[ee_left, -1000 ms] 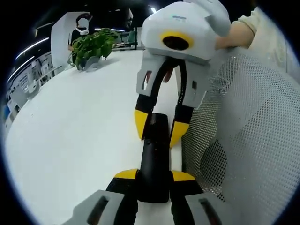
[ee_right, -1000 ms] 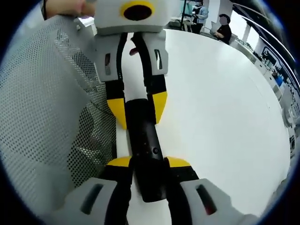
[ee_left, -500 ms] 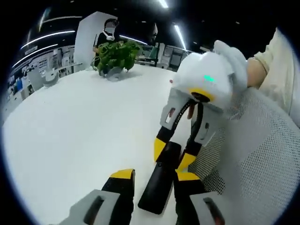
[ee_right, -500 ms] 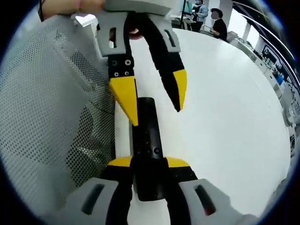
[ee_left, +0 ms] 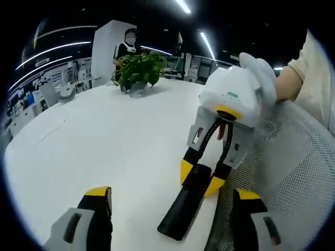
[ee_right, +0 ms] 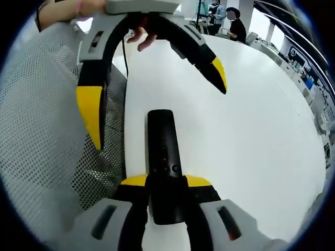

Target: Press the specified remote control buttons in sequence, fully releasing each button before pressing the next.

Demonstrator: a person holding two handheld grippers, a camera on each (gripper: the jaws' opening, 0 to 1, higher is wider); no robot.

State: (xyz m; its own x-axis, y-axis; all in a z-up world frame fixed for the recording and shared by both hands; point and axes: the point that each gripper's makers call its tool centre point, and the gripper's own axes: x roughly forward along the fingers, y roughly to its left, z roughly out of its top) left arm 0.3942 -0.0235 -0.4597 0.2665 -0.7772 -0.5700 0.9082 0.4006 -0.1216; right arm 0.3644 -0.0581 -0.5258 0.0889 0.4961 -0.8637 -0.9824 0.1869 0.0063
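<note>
The remote control (ee_right: pixel 163 157), a slim black bar, is clamped at its near end between the yellow-tipped jaws of the right claw (ee_right: pixel 163 183), which closes narrowly on it; in the left gripper view the same remote (ee_left: pixel 189 201) slants down from that claw (ee_left: pixel 199 180), its free end resting on or just above the white table (ee_left: pixel 104 151), which of the two I cannot tell. The left claw (ee_left: pixel 170 201) stands wide, its jaws well apart at either side of the remote's free end and touching nothing; in the right gripper view it (ee_right: pixel 157 104) hangs spread above the far end of the remote. Small buttons show on the upper face of the remote near the right claw's grip, but nothing rests on any of them. As a judgement, the pressing has no visible result to go by: no display or light on the remote tells which buttons are done, so the sequence looks either not begun or between presses, with the button fully free. Beside the remote lies a grey mesh surface (ee_right: pixel 47 130), seemingly a chair. Farther off on the table stands a potted plant (ee_left: pixel 137 70), and a person (ee_left: pixel 128 44) is behind it.
</note>
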